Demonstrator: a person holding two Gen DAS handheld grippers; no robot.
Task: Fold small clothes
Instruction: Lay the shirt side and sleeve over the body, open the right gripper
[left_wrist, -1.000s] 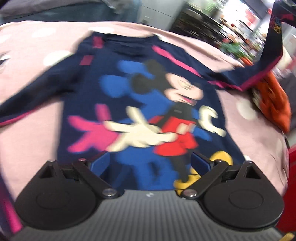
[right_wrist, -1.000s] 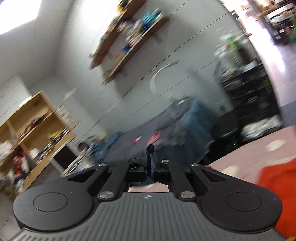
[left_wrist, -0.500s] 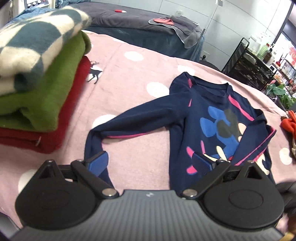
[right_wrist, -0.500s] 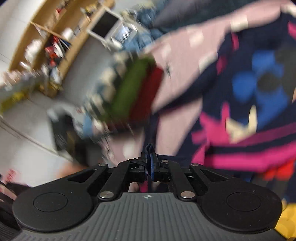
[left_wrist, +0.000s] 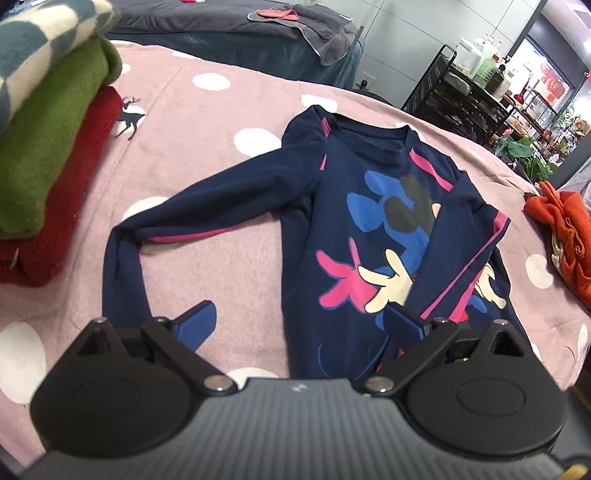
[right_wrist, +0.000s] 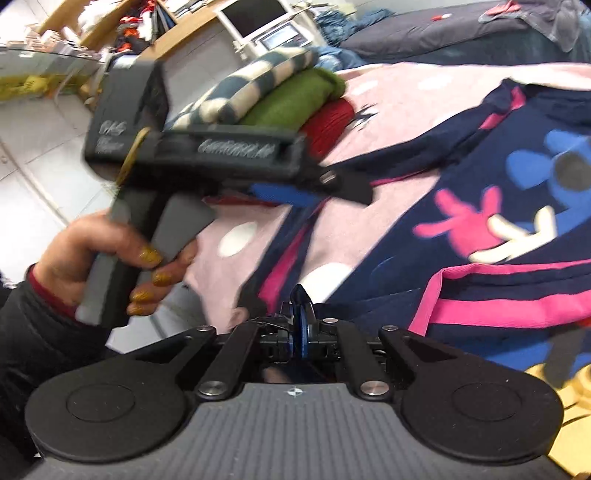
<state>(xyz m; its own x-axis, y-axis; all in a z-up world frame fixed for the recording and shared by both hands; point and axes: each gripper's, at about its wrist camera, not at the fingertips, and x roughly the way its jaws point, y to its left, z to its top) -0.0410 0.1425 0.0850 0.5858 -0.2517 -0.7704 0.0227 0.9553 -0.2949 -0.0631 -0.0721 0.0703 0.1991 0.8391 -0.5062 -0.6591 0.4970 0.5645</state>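
One navy shirt (left_wrist: 376, 221), three stacked folded blankets (left_wrist: 44, 155), one orange garment (left_wrist: 565, 229).

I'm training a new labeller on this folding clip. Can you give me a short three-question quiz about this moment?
1. True or false: the right sleeve of the navy shirt already lies folded across its printed front.
2. Which folded item tops the stack: A) red knit, B) green fleece, C) checked blanket?
3. Fill in: the left gripper stands ____, and the right gripper is ____.

Key: 1 true. 2 C, the checked blanket. 3 open; shut.
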